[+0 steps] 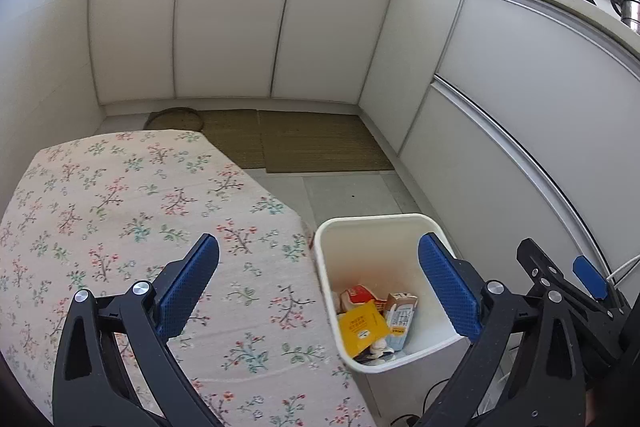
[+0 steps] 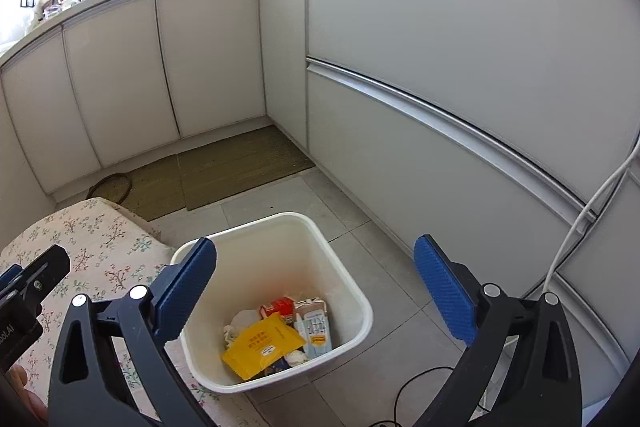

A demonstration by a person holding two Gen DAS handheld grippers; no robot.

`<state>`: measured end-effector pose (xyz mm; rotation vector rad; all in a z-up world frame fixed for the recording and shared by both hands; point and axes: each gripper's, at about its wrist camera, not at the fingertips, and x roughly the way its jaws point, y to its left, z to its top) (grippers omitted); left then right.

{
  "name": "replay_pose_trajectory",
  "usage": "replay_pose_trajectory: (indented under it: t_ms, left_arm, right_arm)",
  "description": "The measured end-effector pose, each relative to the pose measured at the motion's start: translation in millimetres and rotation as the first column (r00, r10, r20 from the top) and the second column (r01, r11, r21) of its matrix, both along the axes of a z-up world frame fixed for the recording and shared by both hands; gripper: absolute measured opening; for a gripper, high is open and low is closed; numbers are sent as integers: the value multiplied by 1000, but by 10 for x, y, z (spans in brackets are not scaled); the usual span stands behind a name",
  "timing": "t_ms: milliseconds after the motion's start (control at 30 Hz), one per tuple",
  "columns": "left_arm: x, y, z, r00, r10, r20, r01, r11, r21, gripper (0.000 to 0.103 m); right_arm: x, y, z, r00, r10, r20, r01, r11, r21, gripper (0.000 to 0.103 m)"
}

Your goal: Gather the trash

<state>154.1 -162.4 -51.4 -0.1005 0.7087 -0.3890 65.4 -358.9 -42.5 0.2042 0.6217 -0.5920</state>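
Beside the floral-covered table (image 1: 160, 211), on the floor, sits the white bin (image 2: 344, 279); trash is already in it: yellow packet (image 2: 264, 345), small carton (image 2: 316, 327), red wrapper (image 2: 279, 306). My left gripper (image 1: 319, 287) and right gripper (image 2: 316, 287) both gape wide, nothing between the pads. Bin lies below and ahead of both tools. Risks: clipping the rim and tipping it, or snagging the white cable (image 2: 584, 219) on the right.
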Motion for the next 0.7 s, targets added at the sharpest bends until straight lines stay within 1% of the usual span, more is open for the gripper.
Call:
replay_pose_trajectory:
  t_ms: [167,367,567,700]
  left_arm:
    - [-47,363,2,997,71,-1,-71,997,35,96]
    - [-121,910,-55,984,175,-13,-174,982,70,96]
    - [-194,1381,-75,963,269,-21,-266,960,91,96]
    - [-270,1685,-156,945,326,-35,-320,940,117,96]
  right_arm:
    - [162,358,-40,997,77,-16,-77,997,7,96]
    - [279,810,-90,984,175,-20,-174,985,5,96]
    - [360,1297,-136,963,267,-30,-268,964,-2,96]
    - [410,1615,-218,944,327,-52,-328,945,-4,96]
